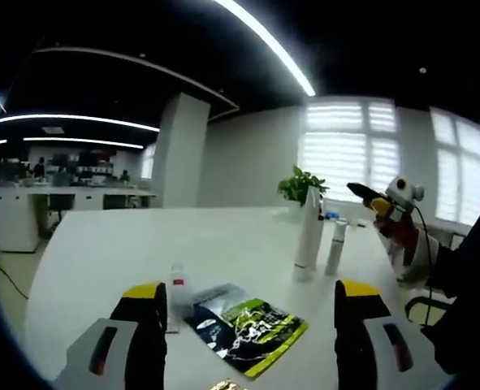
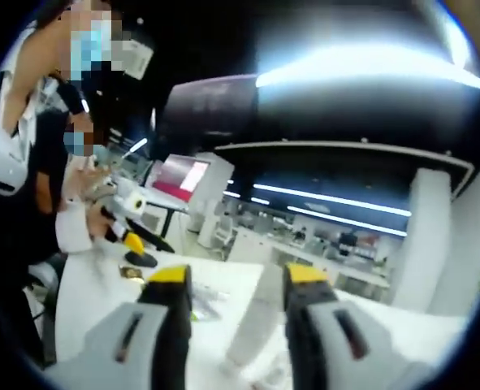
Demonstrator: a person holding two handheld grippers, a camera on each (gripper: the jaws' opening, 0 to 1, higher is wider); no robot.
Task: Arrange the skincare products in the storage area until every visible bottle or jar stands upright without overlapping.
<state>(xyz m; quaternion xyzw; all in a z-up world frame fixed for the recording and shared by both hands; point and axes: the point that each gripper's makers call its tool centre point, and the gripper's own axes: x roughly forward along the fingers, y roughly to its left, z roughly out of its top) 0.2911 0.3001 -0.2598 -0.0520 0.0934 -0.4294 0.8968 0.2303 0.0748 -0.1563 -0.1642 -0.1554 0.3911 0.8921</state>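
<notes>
The left hand-held gripper (image 1: pixel 246 313) stands with its yellow-tipped jaws spread wide and nothing between them, low over the white tabletop (image 1: pixel 223 244). Just ahead of its left jaw a small clear bottle (image 1: pixel 178 294) with a white cap stands upright, touching or nearly touching a flat green-and-black sachet (image 1: pixel 246 325) that lies between the jaws. Farther out, well apart from these, a tall white bottle (image 1: pixel 309 231) and a slimmer grey tube (image 1: pixel 335 248) stand upright side by side, with a potted plant (image 1: pixel 300 185) behind them.

In the right gripper view, the right hand-held gripper (image 2: pixel 231 296) also has its jaws apart, and a tall white bottle (image 2: pixel 256 321) stands framed in the gap, not yet pinched as far as the blur allows. Beyond it, the other gripper (image 2: pixel 126 231) is held by a person's hand.

The tall bottle looks like smooth, rigid plastic: probably light, top-heavy and easy to tip, with a glossy wall that could slide in the jaws. A hold around its middle, slightly below half height, would likely keep it steady. The small clear bottle seems stiff and light too (its cap is the narrowest, least secure spot), so its body is the better place. The sachet looks soft and thin; it would need pinching at an edge.
</notes>
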